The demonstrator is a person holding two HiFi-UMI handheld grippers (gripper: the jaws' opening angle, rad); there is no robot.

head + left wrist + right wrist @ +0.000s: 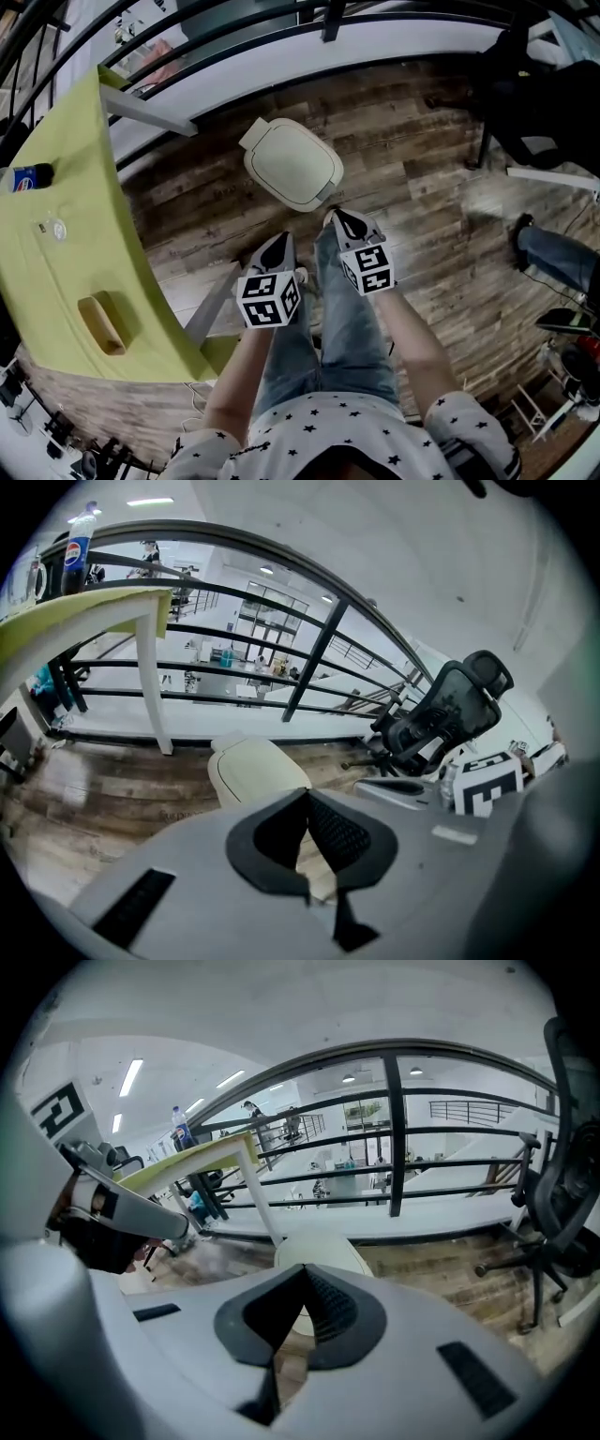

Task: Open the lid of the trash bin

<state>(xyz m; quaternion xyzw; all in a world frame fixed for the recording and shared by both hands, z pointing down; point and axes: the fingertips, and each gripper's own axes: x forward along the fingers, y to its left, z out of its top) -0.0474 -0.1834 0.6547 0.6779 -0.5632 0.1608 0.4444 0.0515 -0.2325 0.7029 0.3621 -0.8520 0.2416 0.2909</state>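
The trash bin (291,164) stands on the wood floor with its cream lid down, just ahead of both grippers. My left gripper (279,246) is shut and empty, a short way in front of the bin's near edge and apart from it. My right gripper (345,223) is also shut and empty, its tip close to the bin's lower right corner. In the left gripper view the bin (253,766) sits just beyond the closed tips of the left gripper (307,794). In the right gripper view the bin (319,1246) lies straight past the right gripper (305,1269).
A yellow-green table (56,234) at the left carries a bottle (30,176) and a wooden block (103,323); its white leg (150,112) stands near the bin. A black railing (281,37) runs behind. An office chair (534,103) and another person's leg (553,258) are at right.
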